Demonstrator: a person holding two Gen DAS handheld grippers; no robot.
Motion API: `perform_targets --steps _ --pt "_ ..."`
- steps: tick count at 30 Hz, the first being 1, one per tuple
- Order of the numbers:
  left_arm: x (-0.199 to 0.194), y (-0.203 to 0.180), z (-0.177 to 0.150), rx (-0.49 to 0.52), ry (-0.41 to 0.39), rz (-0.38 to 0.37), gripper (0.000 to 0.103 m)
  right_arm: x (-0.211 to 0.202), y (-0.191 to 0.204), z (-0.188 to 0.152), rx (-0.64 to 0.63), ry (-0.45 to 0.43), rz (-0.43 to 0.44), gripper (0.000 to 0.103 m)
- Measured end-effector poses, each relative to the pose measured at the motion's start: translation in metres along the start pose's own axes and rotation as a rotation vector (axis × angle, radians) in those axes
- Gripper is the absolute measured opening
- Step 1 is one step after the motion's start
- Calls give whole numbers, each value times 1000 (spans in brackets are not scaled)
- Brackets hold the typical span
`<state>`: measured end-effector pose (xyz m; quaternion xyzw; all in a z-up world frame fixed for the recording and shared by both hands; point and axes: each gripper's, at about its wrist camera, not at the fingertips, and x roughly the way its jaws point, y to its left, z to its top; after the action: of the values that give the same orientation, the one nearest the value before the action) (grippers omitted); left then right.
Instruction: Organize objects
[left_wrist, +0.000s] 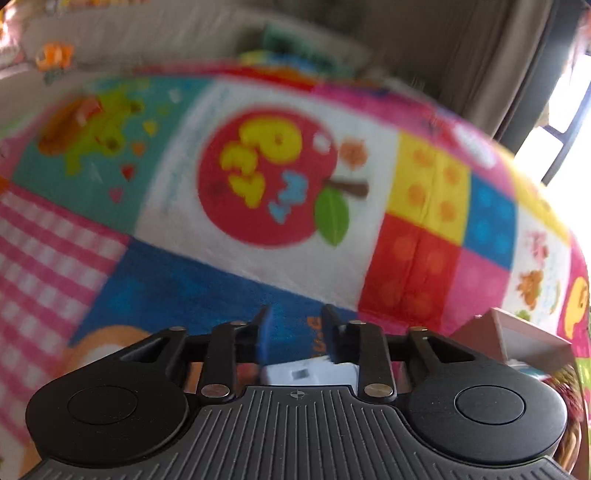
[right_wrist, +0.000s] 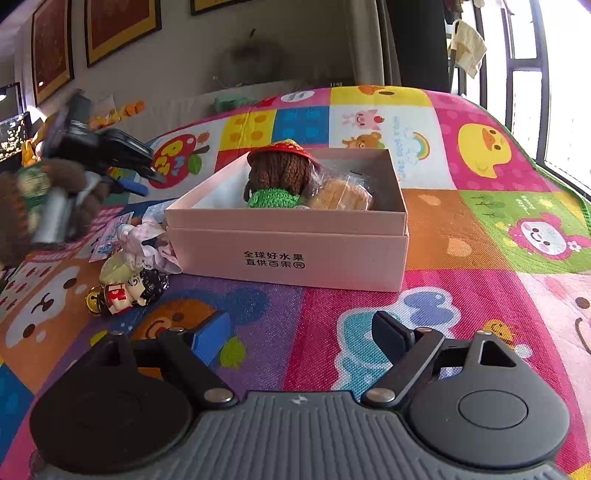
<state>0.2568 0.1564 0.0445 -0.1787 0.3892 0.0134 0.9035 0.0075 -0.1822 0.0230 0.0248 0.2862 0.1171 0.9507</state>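
Right tool (right_wrist: 295, 332) hangs low over the play mat (right_wrist: 480, 295), jaws spread wide, nothing between them. Pink box (right_wrist: 288, 254) ahead already holds a knitted doll (right_wrist: 280, 173) & wrapped cake (right_wrist: 343, 195). Figurine (right_wrist: 133, 288) & crumpled wrapper (right_wrist: 147, 240) lie loose just left of the box. Left tool (left_wrist: 297, 332) nearly clenched, apparently empty, view blurred. Risk: the two tools could collide by the box corner, or pads could slip off the round figurine.

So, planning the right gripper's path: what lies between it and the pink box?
Only bare play mat, seen from the right wrist, between right gripper and pink box.
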Motion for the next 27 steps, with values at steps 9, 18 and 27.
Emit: perform_targets --steps 9,18,27 --pt "-13 -39 -46 258 186 -169 24 1 -9 1 51 4 21 87" --pt "-92 -23 -137 219 220 -290 15 -4 -8 0 65 -25 0 90" --pt "-156 -42 -164 342 144 -442 21 -5 -6 -1 70 -34 -28 93"
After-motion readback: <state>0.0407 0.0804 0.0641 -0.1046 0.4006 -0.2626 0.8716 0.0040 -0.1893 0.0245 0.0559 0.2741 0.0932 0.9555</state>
